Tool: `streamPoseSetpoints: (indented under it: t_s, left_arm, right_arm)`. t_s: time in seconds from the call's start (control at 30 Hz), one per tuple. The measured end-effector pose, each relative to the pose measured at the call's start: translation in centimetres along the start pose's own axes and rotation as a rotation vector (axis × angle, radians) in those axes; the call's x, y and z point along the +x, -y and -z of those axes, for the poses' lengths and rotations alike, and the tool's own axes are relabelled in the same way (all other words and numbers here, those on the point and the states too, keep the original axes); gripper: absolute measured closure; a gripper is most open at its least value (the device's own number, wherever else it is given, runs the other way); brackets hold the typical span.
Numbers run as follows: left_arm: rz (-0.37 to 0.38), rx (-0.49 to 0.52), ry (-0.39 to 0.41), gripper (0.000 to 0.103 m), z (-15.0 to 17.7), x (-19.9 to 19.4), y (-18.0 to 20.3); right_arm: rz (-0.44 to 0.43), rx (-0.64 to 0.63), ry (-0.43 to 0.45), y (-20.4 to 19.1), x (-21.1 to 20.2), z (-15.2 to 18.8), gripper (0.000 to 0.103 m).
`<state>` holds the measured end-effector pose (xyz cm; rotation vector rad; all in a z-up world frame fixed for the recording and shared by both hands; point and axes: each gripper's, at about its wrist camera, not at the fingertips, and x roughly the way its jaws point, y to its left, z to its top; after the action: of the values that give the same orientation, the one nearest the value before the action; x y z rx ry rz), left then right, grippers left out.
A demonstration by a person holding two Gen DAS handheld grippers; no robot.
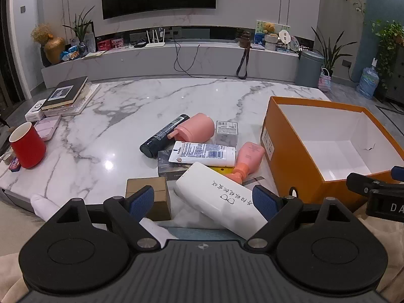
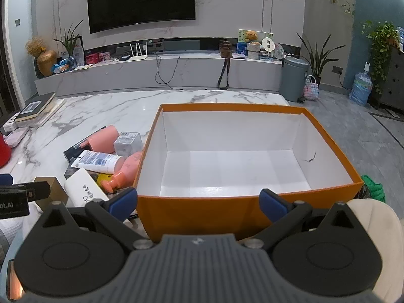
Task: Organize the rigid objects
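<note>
Orange box (image 2: 192, 209), white inside, open-topped, empty

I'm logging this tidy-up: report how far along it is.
Nothing looks done: the orange cardboard box is empty. Nothing is in hand: the left gripper and right gripper are open. Left: the pile on the marble table, including the white rectangular case, black tube and pink bottle.
</note>
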<state>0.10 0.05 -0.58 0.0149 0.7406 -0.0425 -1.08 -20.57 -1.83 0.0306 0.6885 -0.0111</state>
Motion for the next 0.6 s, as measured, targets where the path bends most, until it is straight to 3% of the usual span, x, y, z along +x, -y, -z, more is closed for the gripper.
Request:
streamPoseSetpoints:
  t_s: [0.6]
  left_arm:
    - [-0.001,0.003,-0.001,0.001,0.12,0.16,0.12]
  right_arm:
    - [-0.004,-0.008,-0.002,0.13,-0.05,0.02,0.003]
